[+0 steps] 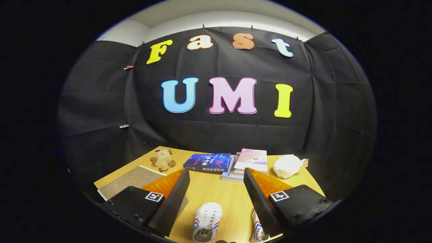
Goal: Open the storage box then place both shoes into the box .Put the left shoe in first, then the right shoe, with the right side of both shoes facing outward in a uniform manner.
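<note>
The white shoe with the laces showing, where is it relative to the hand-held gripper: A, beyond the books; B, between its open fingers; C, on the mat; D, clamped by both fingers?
B: the white shoe lies on the table between the spread fingers of the hand-held gripper, untouched.

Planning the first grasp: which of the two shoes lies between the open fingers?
The shoe seen whole, laces up, lies between the gripper fingers; the other shoe is partly hidden under one finger.

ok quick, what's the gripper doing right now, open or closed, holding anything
Gripper: open, fingers spread wide and holding nothing; one white shoe lies on the table between them.
</note>
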Demonstrator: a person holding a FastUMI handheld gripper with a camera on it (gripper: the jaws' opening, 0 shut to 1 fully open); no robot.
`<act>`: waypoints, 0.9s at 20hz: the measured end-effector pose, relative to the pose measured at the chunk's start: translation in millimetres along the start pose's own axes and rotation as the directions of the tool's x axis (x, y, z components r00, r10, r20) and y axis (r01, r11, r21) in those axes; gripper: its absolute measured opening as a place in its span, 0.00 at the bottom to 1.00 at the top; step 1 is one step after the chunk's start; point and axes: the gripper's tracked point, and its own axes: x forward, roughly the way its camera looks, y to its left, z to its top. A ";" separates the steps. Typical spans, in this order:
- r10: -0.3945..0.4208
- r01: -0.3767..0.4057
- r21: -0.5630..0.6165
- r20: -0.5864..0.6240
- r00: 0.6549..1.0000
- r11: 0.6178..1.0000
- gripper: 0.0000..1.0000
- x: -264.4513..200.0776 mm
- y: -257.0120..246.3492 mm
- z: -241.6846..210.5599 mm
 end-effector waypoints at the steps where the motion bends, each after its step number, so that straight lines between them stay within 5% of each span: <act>1: 0.006 -0.006 0.002 -0.008 1.000 1.000 0.98 0.8 0.8 -3.1; 10: 0.166 -0.137 0.159 -0.190 0.968 0.978 0.99 14.1 21.4 -49.9; 14: 0.361 -0.259 0.323 -0.312 0.879 0.910 0.99 5.7 52.6 -87.2; 18: 0.544 -0.345 0.485 -0.362 0.757 0.803 0.99 -13.7 79.0 -116.5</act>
